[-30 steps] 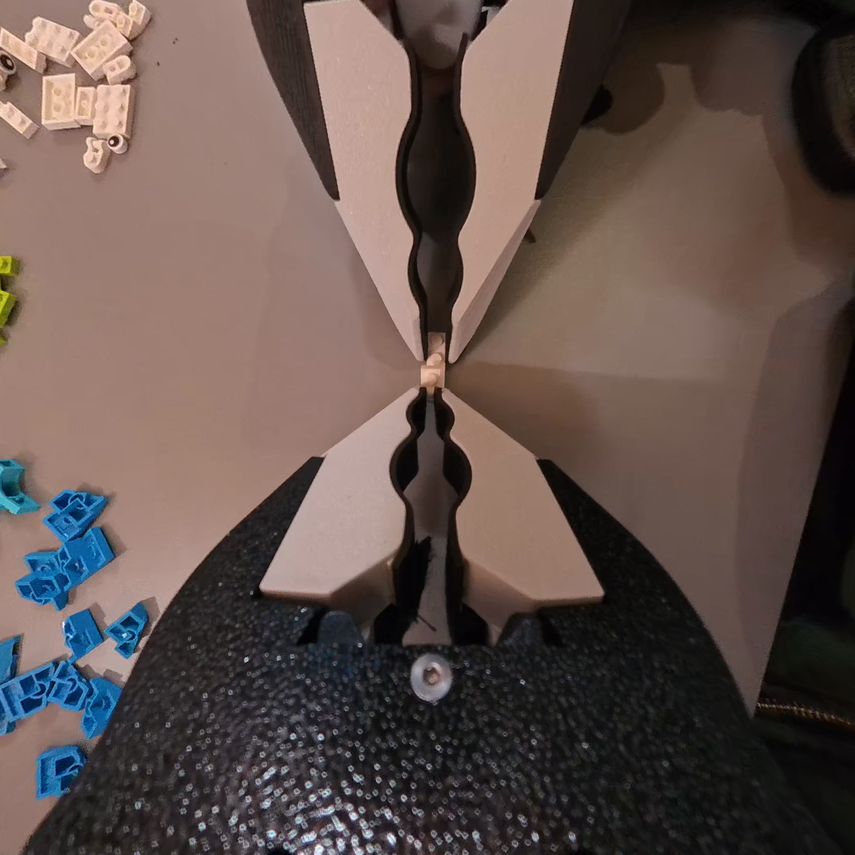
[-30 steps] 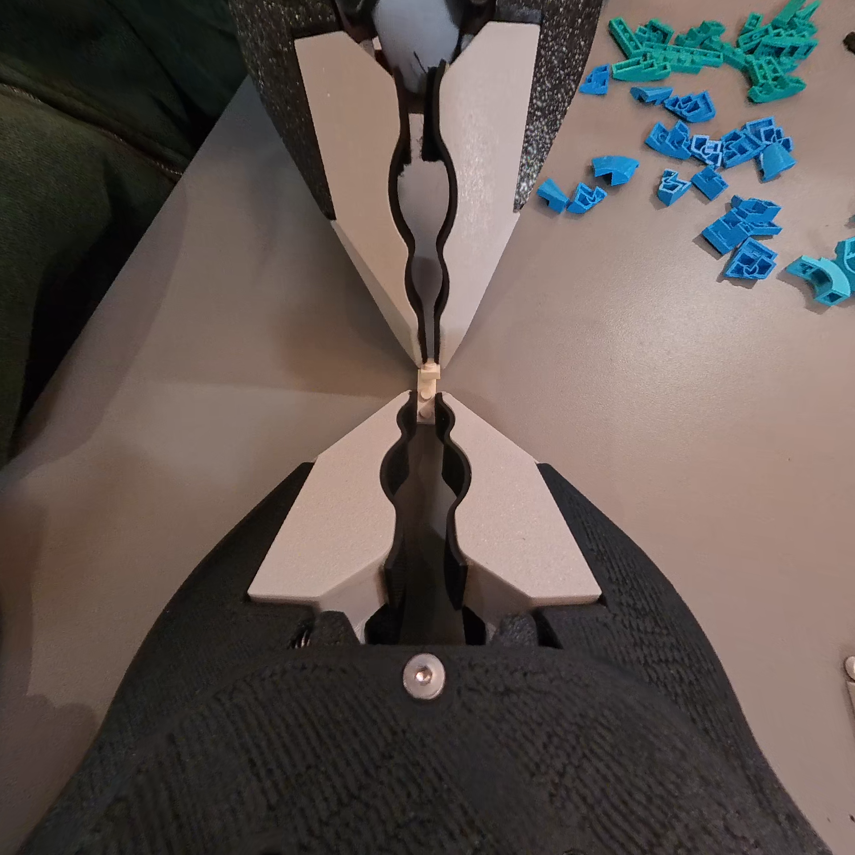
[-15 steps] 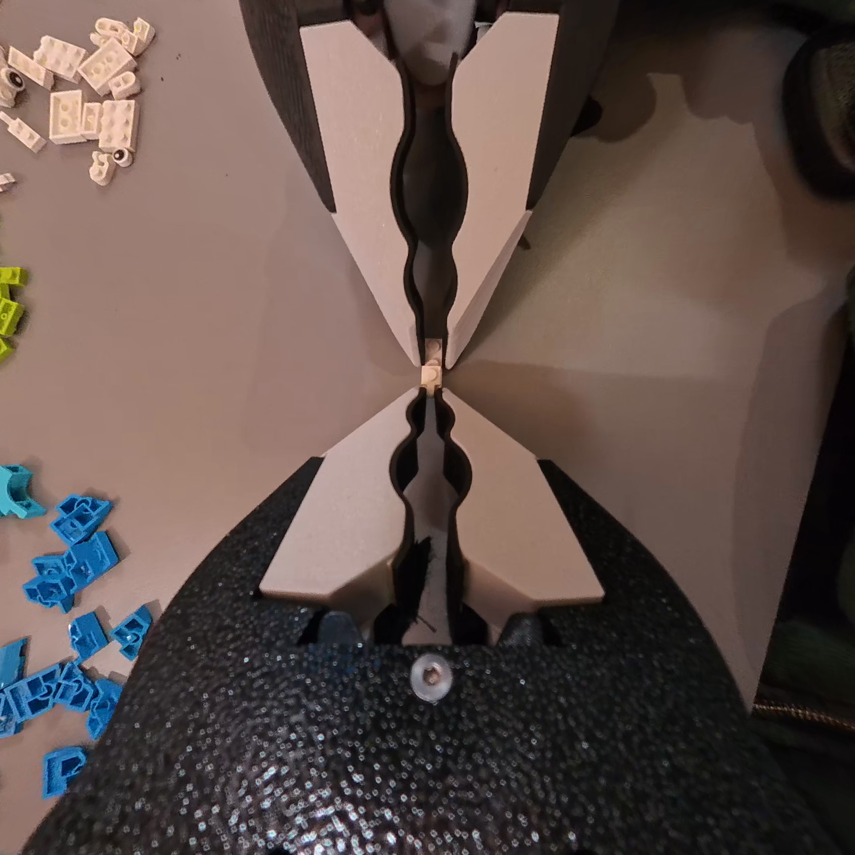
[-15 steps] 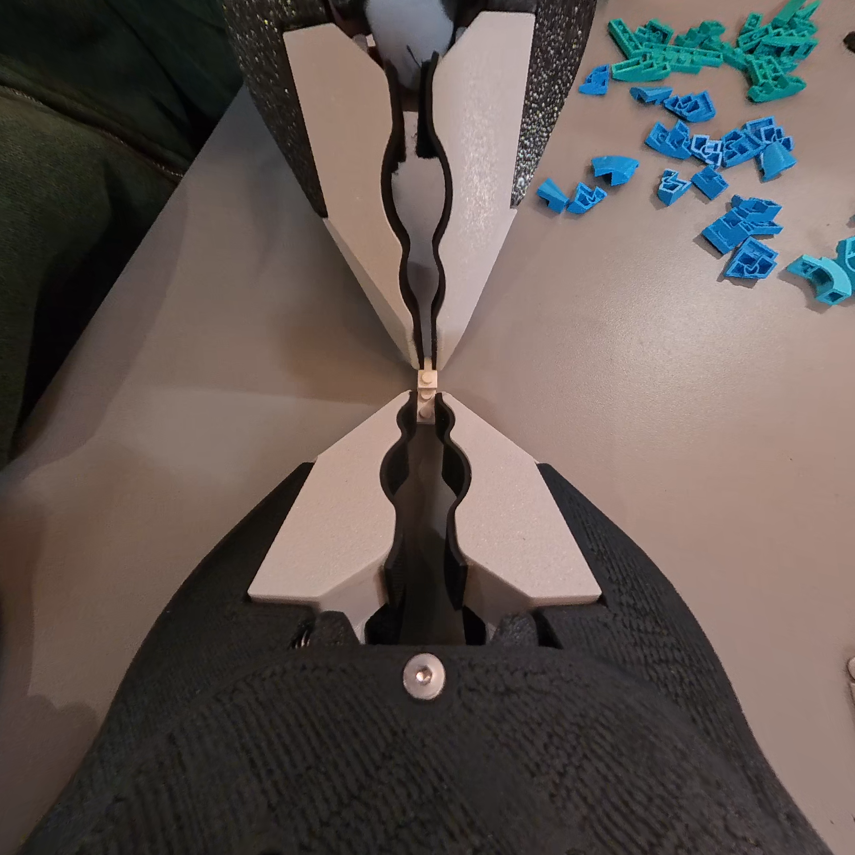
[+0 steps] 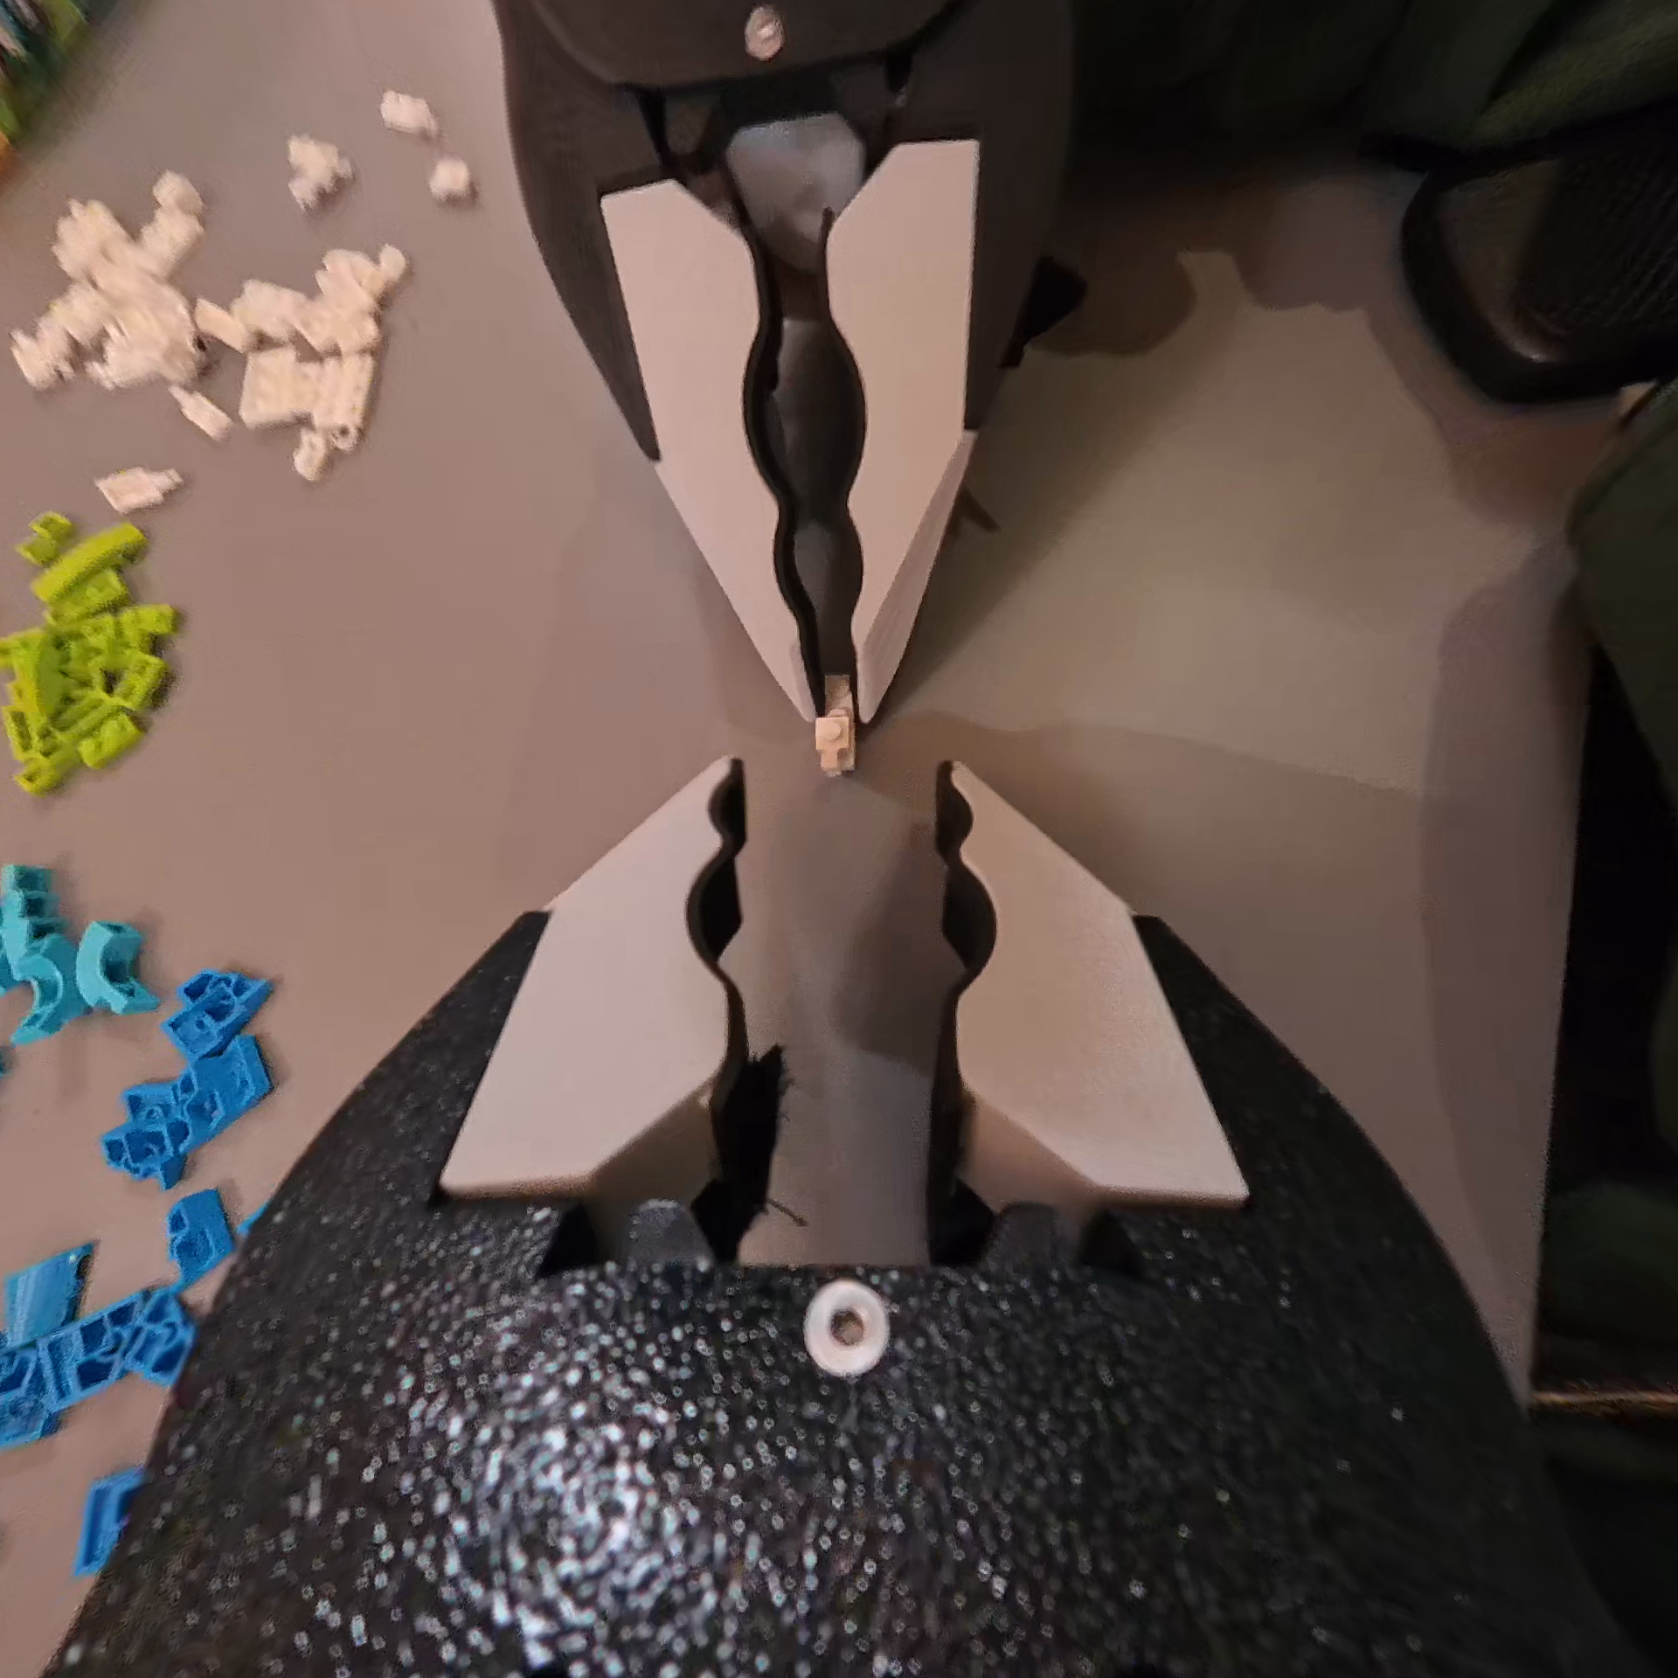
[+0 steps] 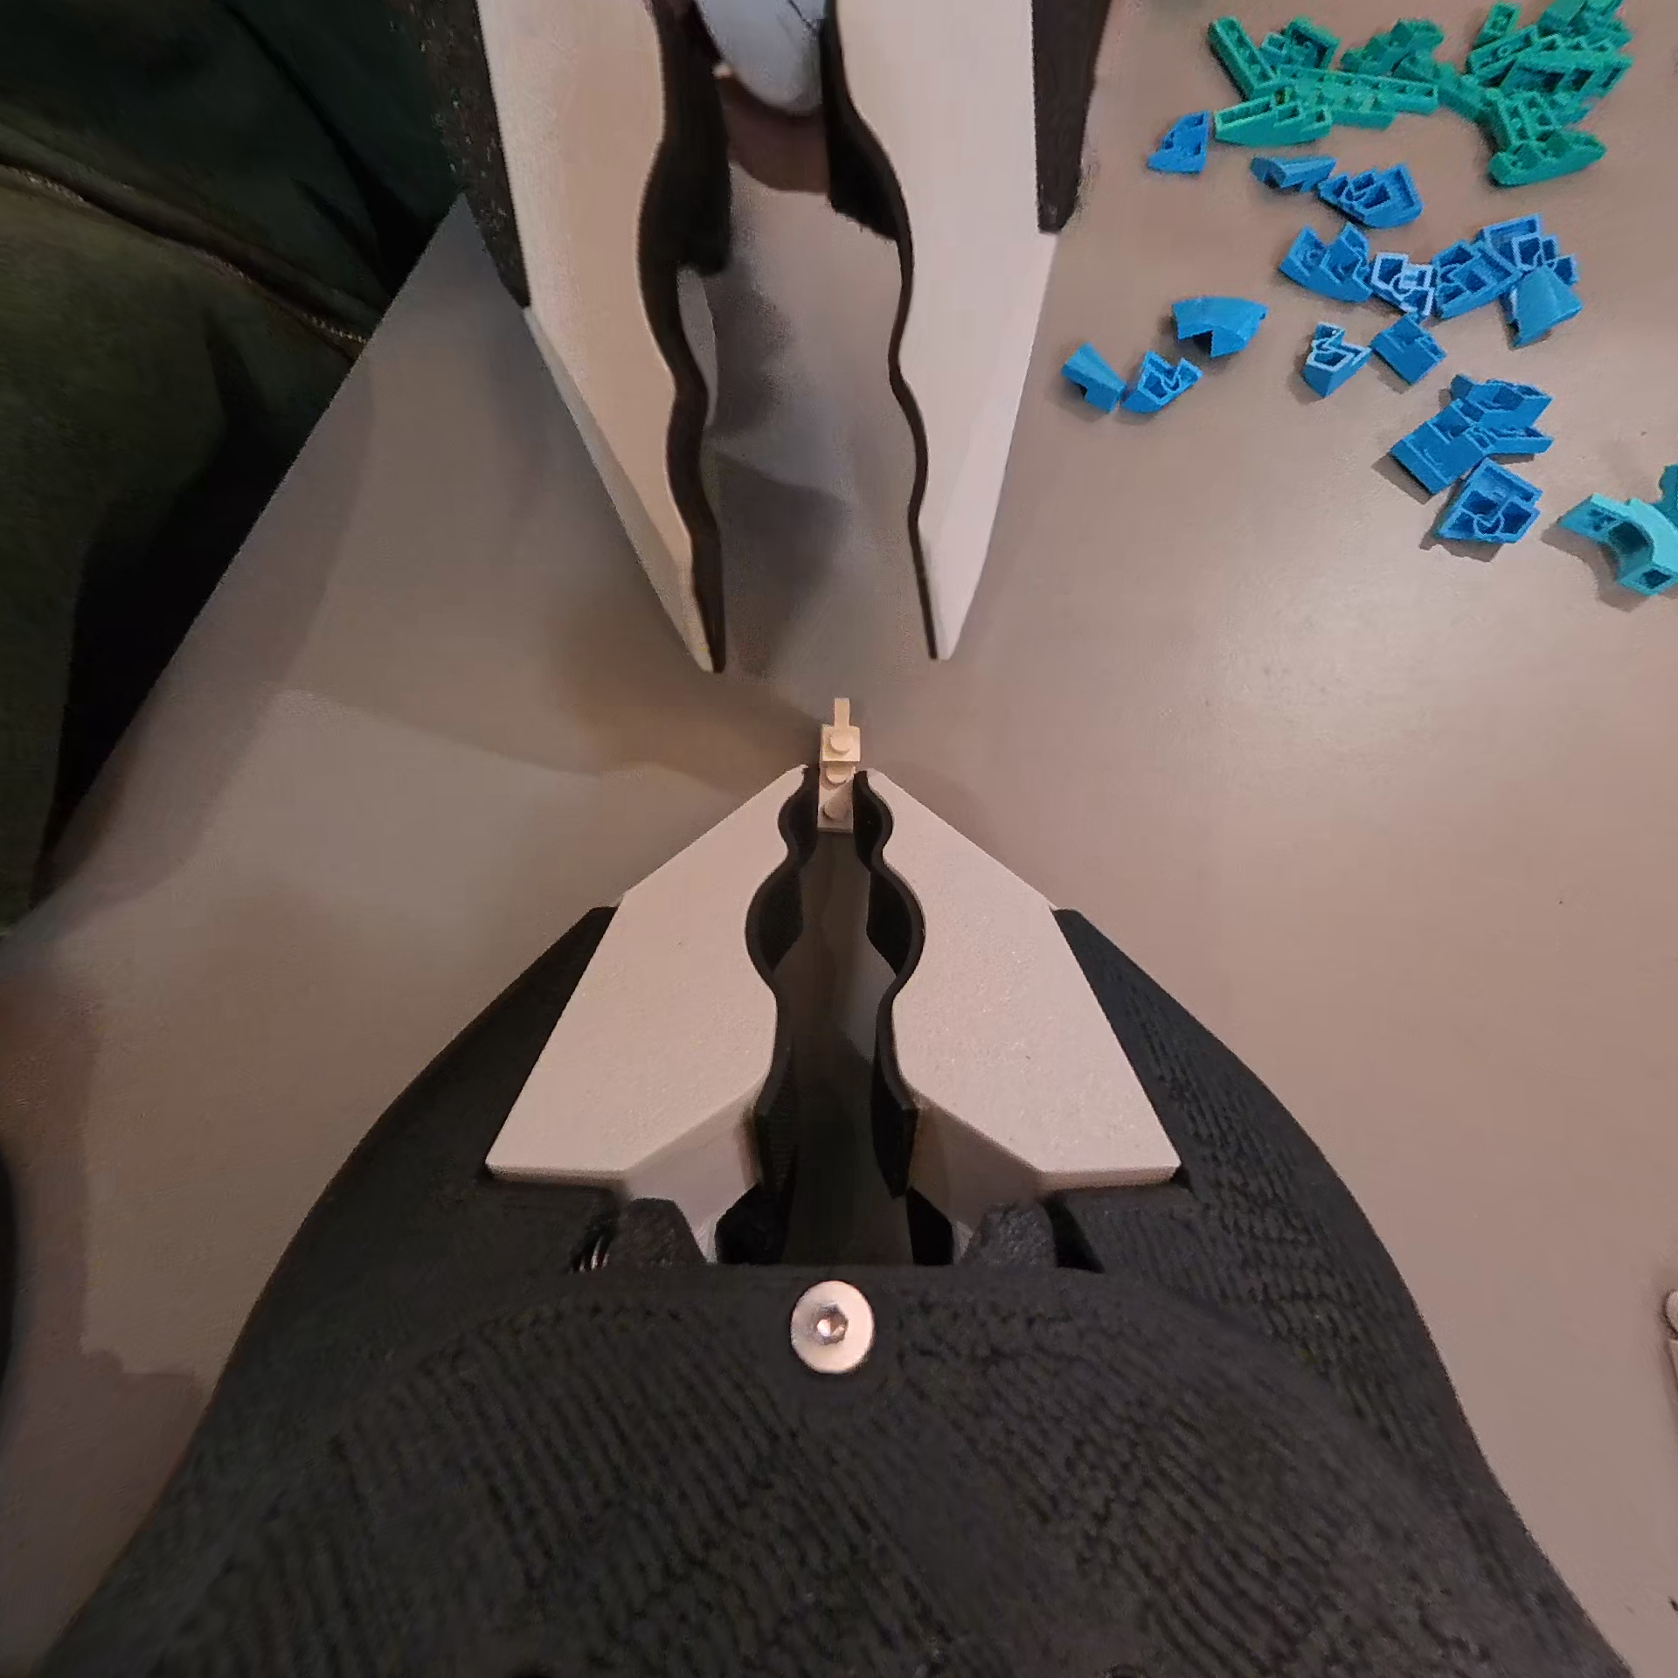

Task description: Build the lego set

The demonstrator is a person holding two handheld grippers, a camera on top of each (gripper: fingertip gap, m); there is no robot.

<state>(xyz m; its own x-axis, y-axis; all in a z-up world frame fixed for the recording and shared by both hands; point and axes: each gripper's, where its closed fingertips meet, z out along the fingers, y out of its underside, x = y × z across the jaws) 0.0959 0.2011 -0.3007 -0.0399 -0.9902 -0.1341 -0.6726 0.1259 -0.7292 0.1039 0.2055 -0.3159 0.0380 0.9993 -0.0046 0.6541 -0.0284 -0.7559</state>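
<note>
A small cream lego assembly (image 6: pixel 836 767) of joined little pieces sticks out of my right gripper (image 6: pixel 836 772), which is shut on it above the grey table (image 6: pixel 1271 817). In the left wrist view the same assembly (image 5: pixel 834 731) hangs at the right gripper's tips (image 5: pixel 835 708). My left gripper (image 5: pixel 840 767) is open and empty, its jaws wide apart just short of the assembly. It shows in the right wrist view (image 6: pixel 822 658) facing me, tips apart and clear of the piece.
White pieces (image 5: pixel 227 318), lime green pieces (image 5: pixel 82 654) and blue pieces (image 5: pixel 182 1080) lie at the left in the left wrist view. Blue pieces (image 6: pixel 1435 309) and teal pieces (image 6: pixel 1416 82) lie at the upper right in the right wrist view. A person's dark green clothing (image 6: pixel 136 363) lies beyond the table edge.
My left gripper has opened, let go of the cream assembly and drawn back a little. The right gripper keeps hold of the joined pieces.
</note>
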